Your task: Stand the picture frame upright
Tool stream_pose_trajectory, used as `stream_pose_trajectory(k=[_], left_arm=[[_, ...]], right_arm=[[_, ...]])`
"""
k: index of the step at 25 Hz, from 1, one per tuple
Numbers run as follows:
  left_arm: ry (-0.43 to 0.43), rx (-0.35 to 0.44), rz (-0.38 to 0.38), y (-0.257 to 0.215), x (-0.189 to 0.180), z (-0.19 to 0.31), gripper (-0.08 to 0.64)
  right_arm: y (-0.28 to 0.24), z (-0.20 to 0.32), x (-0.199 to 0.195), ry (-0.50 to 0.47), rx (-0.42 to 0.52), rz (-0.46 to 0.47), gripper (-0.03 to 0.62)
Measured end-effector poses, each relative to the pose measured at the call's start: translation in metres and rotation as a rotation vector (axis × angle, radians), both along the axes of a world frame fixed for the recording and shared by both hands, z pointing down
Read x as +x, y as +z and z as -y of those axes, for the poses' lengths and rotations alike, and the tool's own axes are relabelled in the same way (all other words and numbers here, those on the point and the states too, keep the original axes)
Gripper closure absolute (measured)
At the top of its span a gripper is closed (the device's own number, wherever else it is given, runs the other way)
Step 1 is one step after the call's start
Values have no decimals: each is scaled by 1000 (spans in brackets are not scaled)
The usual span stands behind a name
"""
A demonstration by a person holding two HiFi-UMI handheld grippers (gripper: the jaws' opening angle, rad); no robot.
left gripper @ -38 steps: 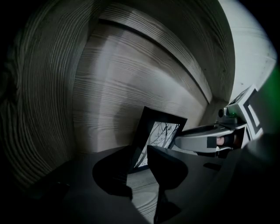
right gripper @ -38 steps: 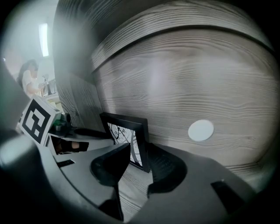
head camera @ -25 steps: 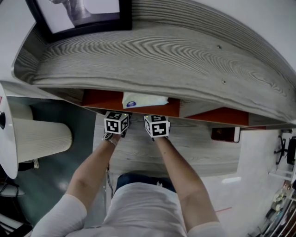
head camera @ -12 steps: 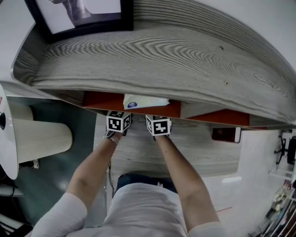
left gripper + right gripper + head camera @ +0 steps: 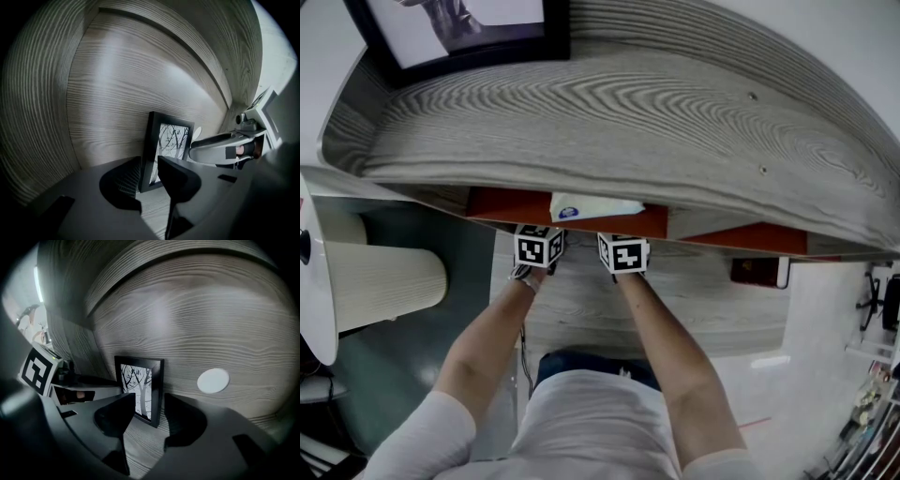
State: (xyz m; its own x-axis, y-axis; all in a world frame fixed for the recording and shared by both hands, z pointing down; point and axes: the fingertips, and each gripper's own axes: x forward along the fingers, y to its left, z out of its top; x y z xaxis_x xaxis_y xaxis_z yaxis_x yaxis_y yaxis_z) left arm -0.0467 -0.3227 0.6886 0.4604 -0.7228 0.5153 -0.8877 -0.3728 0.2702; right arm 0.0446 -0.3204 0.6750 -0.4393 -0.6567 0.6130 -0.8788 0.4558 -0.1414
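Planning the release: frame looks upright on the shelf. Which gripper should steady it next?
Left. The left gripper appears closed on the picture frame at its left edge. The right gripper has just been opening its jaws; the frame's right edge sits between them, pads clear, so it can withdraw.

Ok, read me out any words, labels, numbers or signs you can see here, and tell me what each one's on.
No text here can be read.
white packet below the wooden top: a blue mark, too small and blurred to read.
marker cubes: black-and-white square patterns, no letters.
picture frame: a tree picture, no words.
round white disc on the wood: blank.
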Motion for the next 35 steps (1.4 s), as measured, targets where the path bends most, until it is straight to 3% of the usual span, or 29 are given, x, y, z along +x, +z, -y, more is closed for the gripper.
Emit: stream_pose_trajectory(k=[9, 15, 20, 35], left_arm=[[-6, 18, -10, -11, -7, -11, 443], [1, -3, -16, -9, -12, -37, 453], [28, -19, -23, -17, -14, -59, 501], [155, 33, -81, -97, -13, -117, 545]], right_arm=[[1, -14, 14, 40, 14, -18, 413], [-8, -38, 19, 79, 31, -11, 491], [-21, -59, 26, 127, 42, 30, 536], [-85, -129, 35, 228, 109, 145, 557]])
